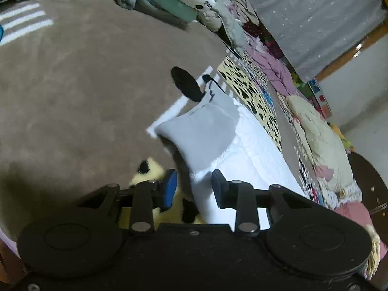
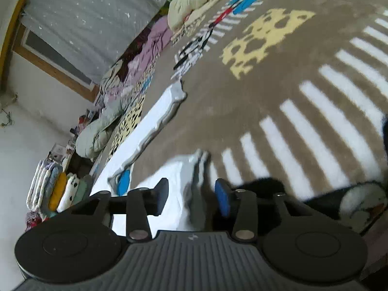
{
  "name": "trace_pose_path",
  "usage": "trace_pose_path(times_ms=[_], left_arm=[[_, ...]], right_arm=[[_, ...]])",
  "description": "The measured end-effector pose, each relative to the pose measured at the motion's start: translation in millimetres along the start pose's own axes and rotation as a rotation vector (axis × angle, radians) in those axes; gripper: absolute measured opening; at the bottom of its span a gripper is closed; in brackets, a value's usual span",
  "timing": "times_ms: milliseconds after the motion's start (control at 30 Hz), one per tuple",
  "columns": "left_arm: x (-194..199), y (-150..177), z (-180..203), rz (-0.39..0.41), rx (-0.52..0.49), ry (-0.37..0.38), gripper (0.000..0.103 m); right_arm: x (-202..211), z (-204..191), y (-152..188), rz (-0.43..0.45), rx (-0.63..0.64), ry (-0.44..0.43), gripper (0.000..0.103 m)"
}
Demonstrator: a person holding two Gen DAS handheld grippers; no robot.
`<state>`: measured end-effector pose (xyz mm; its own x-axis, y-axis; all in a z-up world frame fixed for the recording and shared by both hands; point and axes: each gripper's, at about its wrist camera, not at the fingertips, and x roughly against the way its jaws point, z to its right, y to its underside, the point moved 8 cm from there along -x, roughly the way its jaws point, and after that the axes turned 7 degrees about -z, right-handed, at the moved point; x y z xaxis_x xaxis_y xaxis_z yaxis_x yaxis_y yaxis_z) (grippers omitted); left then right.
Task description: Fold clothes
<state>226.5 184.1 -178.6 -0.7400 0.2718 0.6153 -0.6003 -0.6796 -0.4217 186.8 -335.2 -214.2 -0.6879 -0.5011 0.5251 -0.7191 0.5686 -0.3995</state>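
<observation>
Left gripper, jaws parted, straddles the near end of the white-and-grey garment, which lies along the brown carpet towards its far edge. Right gripper, jaws likewise parted, brackets a bunched fold of the same cloth. Both should close squarely on matching corners before lifting. Motion blur obscures whether fabric touches either pad; the garment's type probably cannot be determined.
</observation>
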Motion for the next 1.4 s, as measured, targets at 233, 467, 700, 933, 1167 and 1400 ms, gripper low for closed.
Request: trace_pose_path(times_ms=[233, 467, 700, 933, 1167, 1400], left_arm=[[7.2, -9.0, 22.0, 0.130, -0.152, -0.061, 0.004], [4.4, -8.0, 8.9, 0.091, -0.241, -0.221, 0.037], [22.7, -12.6, 43.4, 0.240, -0.365, -0.190, 0.040], [-39.8, 29.1, 79.0, 0.070, -0.641, -0.192, 0.035], [-40.1, 22.8, 98.3, 0.108, -0.713, -0.169, 0.035], [-55.7, 11.5, 88.9, 0.040, -0.654, -0.211, 0.042]], right_arm=[[-4.5, -22.1, 1.9, 0.002, 0.128, 0.050, 0.009], [10.0, -27.7, 5.0, 0.044, 0.229, 0.172, 0.043], [1.2, -76.0, 17.1, 0.087, 0.563, 0.147, 0.045], [-48.8, -97.6, 47.6, -0.054, 0.802, 0.231, 0.050], [-27.8, -99.4, 38.4, 0.025, 0.770, 0.182, 0.051], [-30.4, -90.4, 34.4, 0.015, 0.757, 0.213, 0.056]])
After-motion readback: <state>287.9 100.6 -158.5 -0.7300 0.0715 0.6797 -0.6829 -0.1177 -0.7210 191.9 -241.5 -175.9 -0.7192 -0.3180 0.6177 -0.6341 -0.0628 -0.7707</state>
